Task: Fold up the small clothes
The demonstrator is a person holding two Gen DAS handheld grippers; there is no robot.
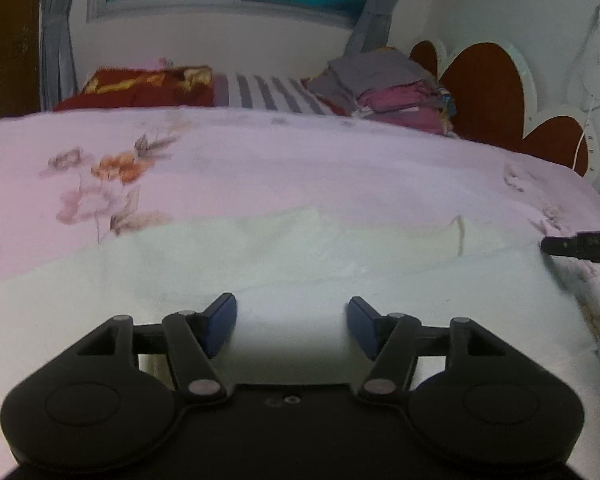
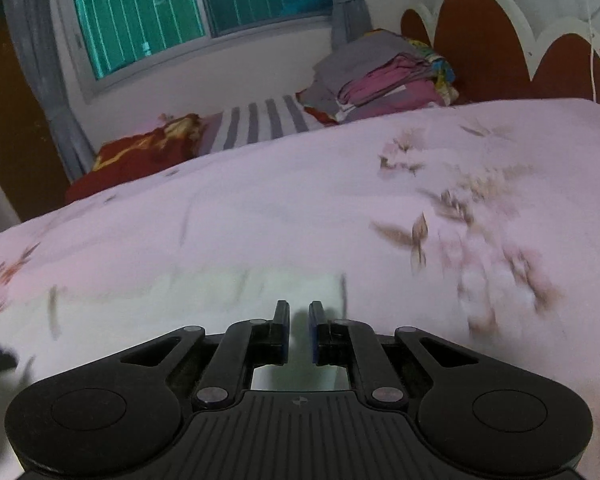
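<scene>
A pale garment [image 1: 300,264] is lying flat on the bed [image 1: 260,168], its long axis running sideways; the left gripper [image 1: 292,322] is hovering spread above its near edge, the right gripper [image 2: 299,330] nearly closed, pinching nothing, at its right end

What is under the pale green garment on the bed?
The pale green garment lies flat on the pink floral bedsheet, which shows all around its far edge. Whatever lies beneath the garment itself is covered; the open left claw hovers over it.
</scene>
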